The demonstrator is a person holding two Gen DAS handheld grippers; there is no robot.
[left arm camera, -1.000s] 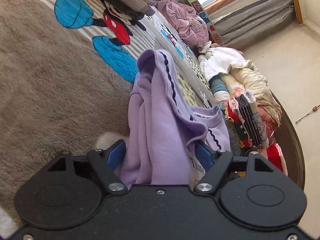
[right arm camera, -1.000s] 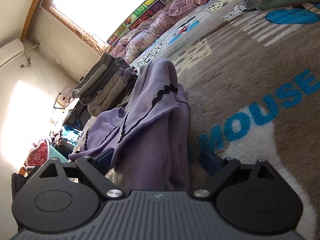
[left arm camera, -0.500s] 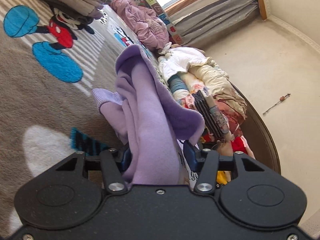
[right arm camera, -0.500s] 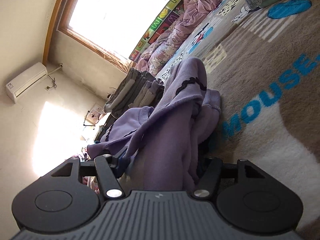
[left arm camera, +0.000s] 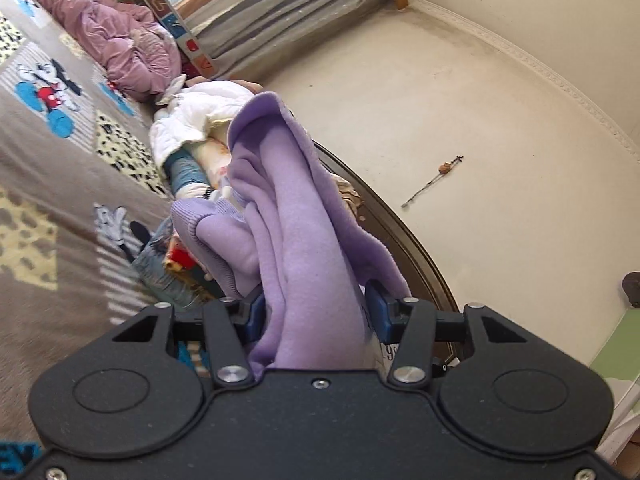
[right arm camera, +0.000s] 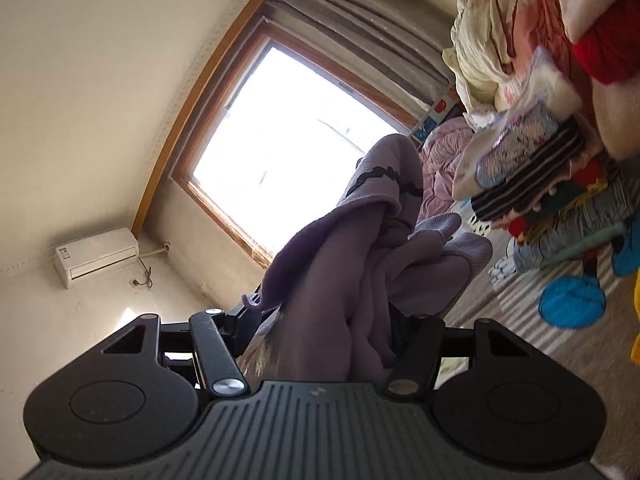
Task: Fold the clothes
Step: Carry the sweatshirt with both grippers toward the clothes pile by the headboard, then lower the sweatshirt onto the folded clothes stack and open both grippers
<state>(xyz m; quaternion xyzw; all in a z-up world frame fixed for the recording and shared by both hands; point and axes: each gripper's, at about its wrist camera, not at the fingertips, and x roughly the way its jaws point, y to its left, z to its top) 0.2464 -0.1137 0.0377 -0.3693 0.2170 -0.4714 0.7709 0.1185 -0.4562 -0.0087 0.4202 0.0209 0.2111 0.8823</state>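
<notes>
The purple sweatshirt point(left arm camera: 296, 240) hangs bunched above the blanket point(left arm camera: 60, 208), clamped part-closed in both the left gripper point(left arm camera: 316, 316) and right gripper point(right arm camera: 324, 332). Risk: thick folds slip out; a dangling cuff point(left arm camera: 188, 216) snags the clothes pile point(right arm camera: 532, 184).

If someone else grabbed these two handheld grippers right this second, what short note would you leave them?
Left gripper: its jaws have just closed on a bunched fold of the purple sweatshirt.
Right gripper: jaws likewise just closed on another part of the same sweatshirt.
The sweatshirt hangs crumpled between both grippers, raised off the cartoon blanket.
A pile of other clothes lies at the bed's edge.
Done: garment picked up.
Left: probably spread it flat, fold it, then set it aside; it shows no neat fold yet.
</notes>
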